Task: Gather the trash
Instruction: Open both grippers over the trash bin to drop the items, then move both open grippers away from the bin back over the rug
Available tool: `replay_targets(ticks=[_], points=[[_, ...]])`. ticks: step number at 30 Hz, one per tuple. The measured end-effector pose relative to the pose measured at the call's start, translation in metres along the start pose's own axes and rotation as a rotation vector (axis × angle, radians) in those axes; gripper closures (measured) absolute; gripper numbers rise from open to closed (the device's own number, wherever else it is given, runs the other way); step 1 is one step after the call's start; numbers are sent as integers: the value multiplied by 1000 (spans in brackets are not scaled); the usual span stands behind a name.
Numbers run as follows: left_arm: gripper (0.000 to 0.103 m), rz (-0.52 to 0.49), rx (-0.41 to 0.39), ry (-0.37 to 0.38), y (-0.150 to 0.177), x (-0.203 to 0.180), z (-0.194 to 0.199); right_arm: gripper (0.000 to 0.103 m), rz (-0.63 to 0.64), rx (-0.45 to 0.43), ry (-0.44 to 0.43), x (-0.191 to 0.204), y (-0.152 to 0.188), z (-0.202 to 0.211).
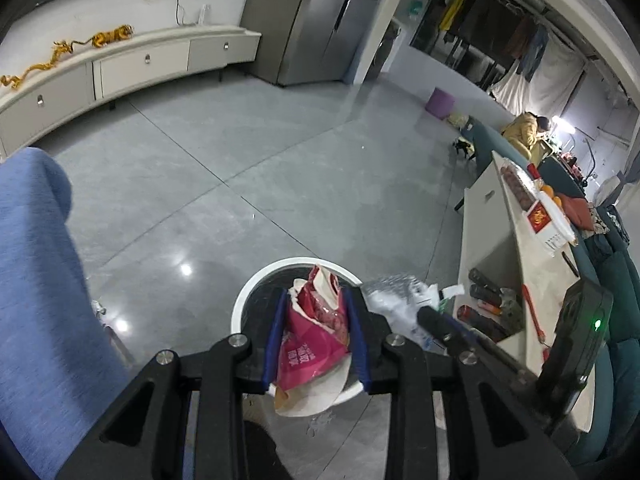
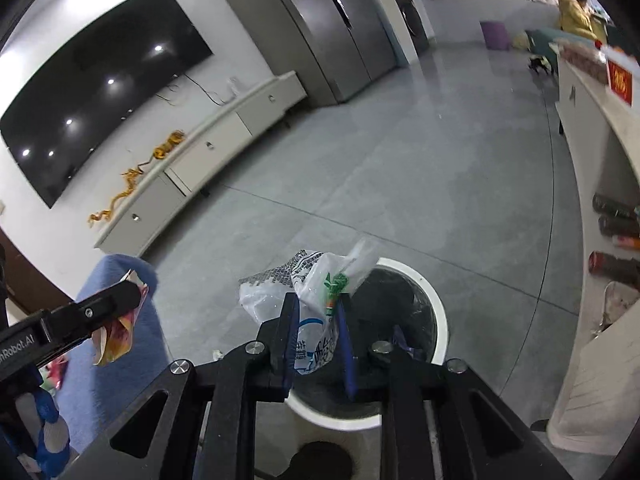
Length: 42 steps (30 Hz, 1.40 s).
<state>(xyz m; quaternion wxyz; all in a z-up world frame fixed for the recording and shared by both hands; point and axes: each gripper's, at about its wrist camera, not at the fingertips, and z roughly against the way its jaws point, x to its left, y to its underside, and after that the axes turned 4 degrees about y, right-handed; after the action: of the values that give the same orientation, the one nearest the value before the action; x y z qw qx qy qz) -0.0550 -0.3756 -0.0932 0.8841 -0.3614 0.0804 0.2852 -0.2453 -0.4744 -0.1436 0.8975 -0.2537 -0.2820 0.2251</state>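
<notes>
My left gripper (image 1: pixel 318 300) is shut on a crumpled red and white snack wrapper (image 1: pixel 310 340) and holds it over the round white trash bin (image 1: pixel 256 284) with a black liner. My right gripper (image 2: pixel 316 300) is shut on a clear plastic bag with blue and green print (image 2: pixel 316 288), above the bin's (image 2: pixel 438 308) left rim. The right gripper and its bag show in the left wrist view (image 1: pixel 394 300). The left gripper with its wrapper shows at the left of the right wrist view (image 2: pixel 120 320).
A blue fabric seat (image 1: pixel 36 280) stands left of the bin. A white table (image 1: pixel 516 248) with boxes, bottles and fruit stands to the right. A long white TV cabinet (image 1: pixel 120 68) lines the far wall across grey tile floor (image 1: pixel 280 152).
</notes>
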Motion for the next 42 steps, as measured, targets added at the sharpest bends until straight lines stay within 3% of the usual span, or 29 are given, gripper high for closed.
replay_targets(ticks=[2,4,8,15,20,31,40,42], points=[[72,16,22,16,-5,1,-19,79,-9,17,11,4,-3,-18],[70,36,48,31,-8,5,-37,70,-16,38,29,3,-3,-35],[48,77,72,54,-12,11,-59,64,-23,66,49,-1,-3,-54],[48,78,52,12,-7,11,-56,63,-22,67,67,0,-5,-49],[48,52,-50,-123,2,3,-15,62,-7,22,105,8,-9,-20],[48,9,-331,-313,21,-21,105,54,88,-154,111,60,-14,78],[47,-32,-454,-363,46,-26,190,50,178,-240,57,108,-5,133],[39,-25,-456,-359,50,-24,204,49,196,-250,56,117,-1,140]])
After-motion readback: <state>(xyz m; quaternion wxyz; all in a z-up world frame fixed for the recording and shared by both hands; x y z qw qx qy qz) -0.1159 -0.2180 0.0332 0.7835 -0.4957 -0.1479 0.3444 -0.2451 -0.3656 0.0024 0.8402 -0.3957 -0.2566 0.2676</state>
